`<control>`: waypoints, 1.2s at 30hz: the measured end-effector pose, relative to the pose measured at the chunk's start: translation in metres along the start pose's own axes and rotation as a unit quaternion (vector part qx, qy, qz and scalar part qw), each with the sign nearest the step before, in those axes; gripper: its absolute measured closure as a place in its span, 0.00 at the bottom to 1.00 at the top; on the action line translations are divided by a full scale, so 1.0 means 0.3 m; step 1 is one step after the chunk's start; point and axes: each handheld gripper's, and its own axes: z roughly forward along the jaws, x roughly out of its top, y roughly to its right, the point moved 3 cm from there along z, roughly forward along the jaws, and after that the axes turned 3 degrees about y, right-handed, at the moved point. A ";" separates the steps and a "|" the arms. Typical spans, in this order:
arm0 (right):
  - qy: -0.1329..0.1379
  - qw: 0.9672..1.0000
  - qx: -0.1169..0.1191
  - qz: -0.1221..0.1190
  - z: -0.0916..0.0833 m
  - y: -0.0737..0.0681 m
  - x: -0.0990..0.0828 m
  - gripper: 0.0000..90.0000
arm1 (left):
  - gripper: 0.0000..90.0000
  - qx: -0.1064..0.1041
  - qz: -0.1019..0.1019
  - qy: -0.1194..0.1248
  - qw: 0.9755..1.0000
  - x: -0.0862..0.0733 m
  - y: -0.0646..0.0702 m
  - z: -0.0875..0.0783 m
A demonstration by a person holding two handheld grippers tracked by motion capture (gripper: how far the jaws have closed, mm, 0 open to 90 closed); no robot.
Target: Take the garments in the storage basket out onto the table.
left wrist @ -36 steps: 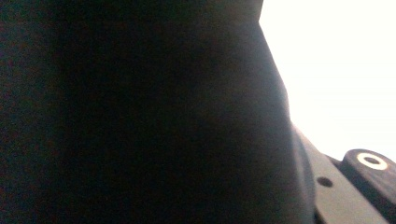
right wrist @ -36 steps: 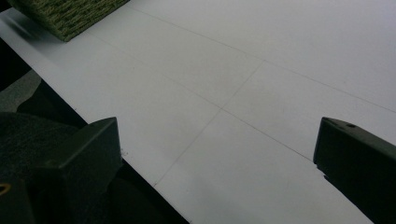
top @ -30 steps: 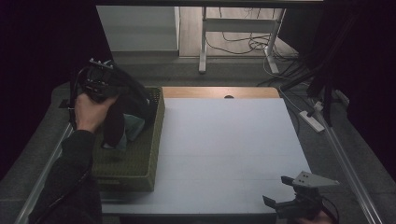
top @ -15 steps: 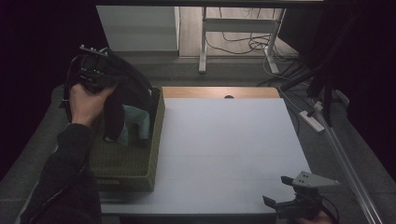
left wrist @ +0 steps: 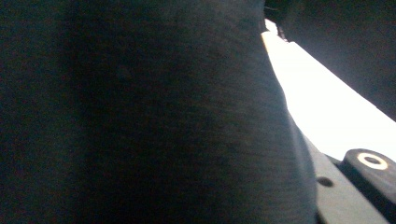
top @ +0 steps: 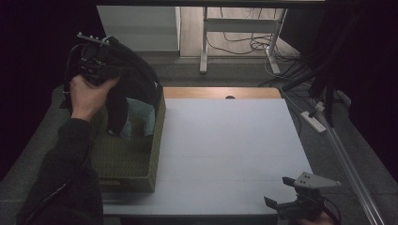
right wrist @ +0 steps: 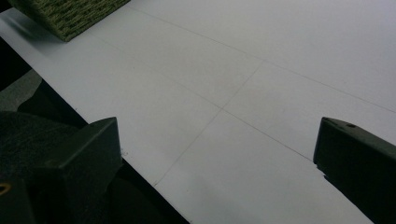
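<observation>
At the left of the high view, my left gripper [top: 109,58] is held up above the basket, shut on a dark garment [top: 127,89]. The garment hangs down from it into the green woven basket [top: 131,161]. Close up in the left gripper view, the dark garment [left wrist: 140,116] covers the jaws. A light teal cloth [top: 143,117] lies in the basket behind the hanging garment. My right gripper [top: 281,204] rests low at the table's near right edge. In the right gripper view, the right gripper [right wrist: 217,154] is open with nothing between its jaws.
The white table [top: 225,140] spreads to the right of the basket. A corner of the basket [right wrist: 70,16] appears at the top left of the right gripper view. Beyond the table are a desk leg [top: 203,42] and floor cables [top: 253,44].
My left hand has risen and lifted the dark garment higher out of the basket, uncovering more of the teal cloth. The right gripper has kept still.
</observation>
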 end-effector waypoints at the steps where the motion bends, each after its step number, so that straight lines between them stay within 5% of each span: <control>1: 0.000 1.000 0.000 0.000 0.000 0.000 0.000 0.01 | 0.85 -0.004 0.002 0.002 1.000 0.006 0.008 -0.001; 19: 0.001 1.000 0.000 0.001 -0.001 0.000 0.000 0.01 | 0.85 -0.043 0.051 0.012 0.998 0.103 0.164 0.019; 36: 0.003 1.000 0.001 0.002 -0.002 0.001 0.000 0.01 | 0.85 -0.082 0.095 0.000 0.992 0.157 0.315 0.091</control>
